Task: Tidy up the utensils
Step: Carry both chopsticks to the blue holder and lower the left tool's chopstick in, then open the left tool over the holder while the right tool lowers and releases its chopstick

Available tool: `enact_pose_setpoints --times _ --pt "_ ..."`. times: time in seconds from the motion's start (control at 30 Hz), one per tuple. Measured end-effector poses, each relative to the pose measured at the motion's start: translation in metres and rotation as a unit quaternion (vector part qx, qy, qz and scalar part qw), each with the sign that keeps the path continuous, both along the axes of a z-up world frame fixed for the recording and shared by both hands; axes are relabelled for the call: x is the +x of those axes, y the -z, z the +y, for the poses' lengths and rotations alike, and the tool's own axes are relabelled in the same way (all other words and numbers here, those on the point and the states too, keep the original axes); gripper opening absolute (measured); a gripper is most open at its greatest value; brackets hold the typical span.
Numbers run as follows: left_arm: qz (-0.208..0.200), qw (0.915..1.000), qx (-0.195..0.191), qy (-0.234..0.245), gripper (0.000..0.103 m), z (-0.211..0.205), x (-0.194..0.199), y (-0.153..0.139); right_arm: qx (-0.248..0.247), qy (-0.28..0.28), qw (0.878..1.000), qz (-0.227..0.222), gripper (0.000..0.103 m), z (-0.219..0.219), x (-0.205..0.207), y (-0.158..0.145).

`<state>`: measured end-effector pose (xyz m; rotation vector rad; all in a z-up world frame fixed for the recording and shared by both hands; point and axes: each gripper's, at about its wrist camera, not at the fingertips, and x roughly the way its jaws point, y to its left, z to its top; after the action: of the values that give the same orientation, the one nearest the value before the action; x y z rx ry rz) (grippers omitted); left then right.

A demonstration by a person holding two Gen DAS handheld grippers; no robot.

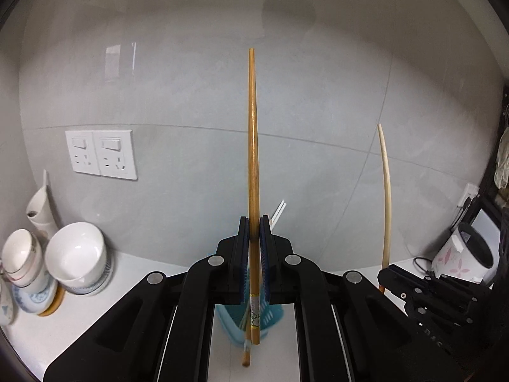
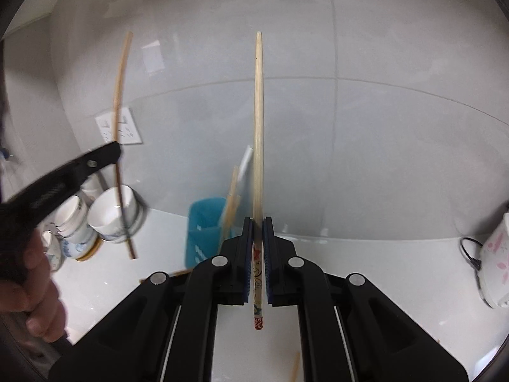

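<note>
Clamping a long brown wooden chopstick (image 1: 253, 146) in my left gripper (image 1: 253, 222), I am pinching a pale one (image 2: 258, 127) in the right gripper (image 2: 258, 222) (blue slotted plastic basket (image 2: 203, 226) below).

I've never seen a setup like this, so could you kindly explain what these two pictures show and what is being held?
There is no robot: a person holds a two-finger gripper in each hand, with a fisheye camera on each looking along its fingers. One picture is from the left gripper, shut on a brown chopstick. The other is from the right gripper, shut on a pale chopstick; the person's hand shows at its edge. On the white counter stand a blue basket with more chopsticks, stacked bowls, and a flowered appliance.
</note>
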<state>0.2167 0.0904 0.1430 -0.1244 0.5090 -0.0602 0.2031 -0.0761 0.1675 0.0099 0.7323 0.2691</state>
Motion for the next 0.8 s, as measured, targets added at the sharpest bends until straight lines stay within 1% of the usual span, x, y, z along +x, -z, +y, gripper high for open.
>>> enact_pose_setpoints --times 0.1,0.2,0.27,0.47,0.57,0.8 --pt "-0.005 0.9999 -0.010 0.001 0.006 0.009 0.011 0.008 0.012 -0.009 1.000 -0.005 0.006 0.003 0.004 -0.001" --pt "-0.011 0.9997 -0.021 0.012 0.006 0.018 0.021 0.021 0.017 -0.012 1.000 -0.004 0.006 0.007 0.009 0.003" --pt "-0.018 0.9993 -0.023 0.022 0.006 0.021 0.027 0.030 0.018 -0.016 1.000 0.001 0.006 0.009 0.013 0.007" --pt "-0.021 0.9981 -0.040 0.041 0.006 0.026 0.044 0.057 0.016 -0.017 1.000 0.016 0.006 0.010 0.020 0.021" --pt "-0.014 0.9977 -0.045 0.049 0.006 0.028 0.054 0.073 0.016 -0.016 1.000 0.023 0.006 0.010 0.025 0.028" --pt "0.010 0.9974 -0.037 0.060 0.006 0.029 0.069 0.101 0.014 -0.014 0.999 0.037 0.006 0.018 0.039 0.045"
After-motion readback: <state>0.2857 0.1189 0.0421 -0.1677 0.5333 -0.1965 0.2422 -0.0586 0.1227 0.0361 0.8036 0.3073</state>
